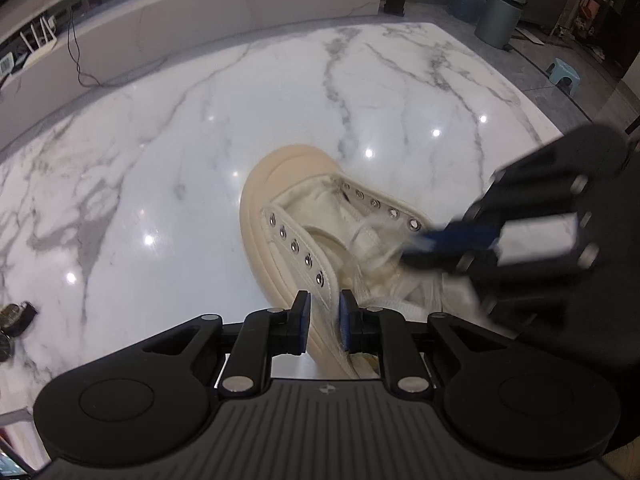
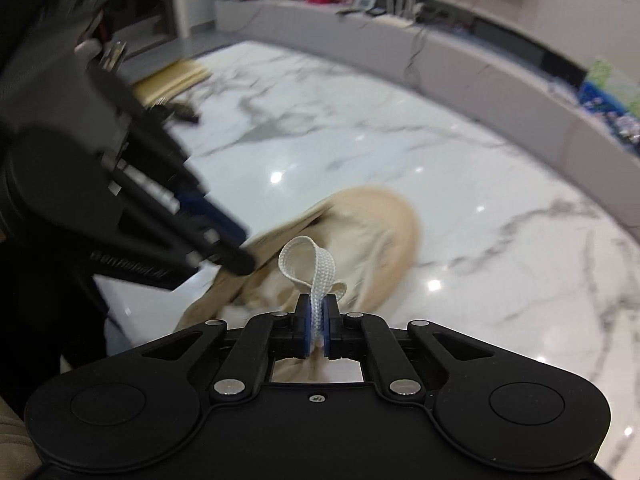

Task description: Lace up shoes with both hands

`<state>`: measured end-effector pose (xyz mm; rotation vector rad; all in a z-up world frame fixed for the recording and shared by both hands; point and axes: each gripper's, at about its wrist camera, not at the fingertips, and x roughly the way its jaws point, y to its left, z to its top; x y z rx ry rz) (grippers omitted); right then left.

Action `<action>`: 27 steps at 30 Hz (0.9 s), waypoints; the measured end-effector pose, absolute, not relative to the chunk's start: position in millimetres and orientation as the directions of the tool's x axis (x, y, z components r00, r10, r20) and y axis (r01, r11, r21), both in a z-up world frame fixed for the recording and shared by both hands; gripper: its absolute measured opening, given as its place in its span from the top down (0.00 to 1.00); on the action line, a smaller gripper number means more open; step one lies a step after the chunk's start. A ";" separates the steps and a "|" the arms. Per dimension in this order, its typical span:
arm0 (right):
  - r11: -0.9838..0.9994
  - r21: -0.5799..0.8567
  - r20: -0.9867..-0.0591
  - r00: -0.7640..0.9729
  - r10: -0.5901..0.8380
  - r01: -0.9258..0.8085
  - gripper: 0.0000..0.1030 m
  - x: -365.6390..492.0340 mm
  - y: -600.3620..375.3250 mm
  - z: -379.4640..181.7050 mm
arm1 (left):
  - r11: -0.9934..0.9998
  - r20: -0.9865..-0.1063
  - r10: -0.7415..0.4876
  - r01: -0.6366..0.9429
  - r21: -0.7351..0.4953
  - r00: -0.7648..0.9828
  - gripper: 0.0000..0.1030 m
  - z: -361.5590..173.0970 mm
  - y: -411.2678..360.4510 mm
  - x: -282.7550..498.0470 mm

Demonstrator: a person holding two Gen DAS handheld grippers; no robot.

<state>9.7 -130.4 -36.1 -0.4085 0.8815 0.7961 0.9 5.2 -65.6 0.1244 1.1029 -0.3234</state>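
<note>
A cream canvas shoe lies on the marble table, toe pointing away, its metal eyelets bare. My left gripper is shut on the shoe's near eyelet flap, which sits between the blue pads. The right gripper comes in blurred from the right, over the shoe's opening. In the right wrist view the right gripper is shut on a flat white shoelace, whose loop stands up above the pads. The shoe is blurred behind it, and the left gripper reaches its edge from the upper left.
The white marble table spreads around the shoe. Small dark objects lie at its left edge, and a gold flat item at a far edge. A bin and a blue stool stand on the floor beyond.
</note>
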 end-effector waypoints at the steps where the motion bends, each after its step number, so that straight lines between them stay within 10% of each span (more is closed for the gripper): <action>1: 0.663 -0.013 -0.805 0.402 0.437 -0.748 0.96 11.5 -133.8 -30.8 | 0.946 -0.890 -0.193 0.318 -0.057 0.414 0.86 -63.9 4.3 -0.1; 15: 0.843 -0.342 -0.789 0.614 -0.017 -0.416 0.96 58.3 -205.3 -33.7 | 0.957 -0.892 -0.146 0.291 -0.017 0.428 0.85 -60.8 -2.5 -5.2; 18: 0.842 -0.298 -0.817 0.576 0.017 -0.449 0.92 58.6 -208.4 -42.1 | 0.954 -0.888 -0.152 0.299 -0.017 0.434 0.85 -61.6 -5.0 -5.2; 22: 0.840 -0.192 -0.832 0.539 0.136 -0.508 0.59 49.0 -206.0 -39.3 | 0.952 -0.886 -0.135 0.307 0.009 0.444 0.85 -63.8 -8.3 -5.6; 27: 0.823 -0.035 -0.823 0.483 0.299 -0.567 0.57 36.5 -194.0 -24.5 | 0.953 -0.886 -0.126 0.302 0.017 0.447 0.85 -64.7 -11.0 -5.1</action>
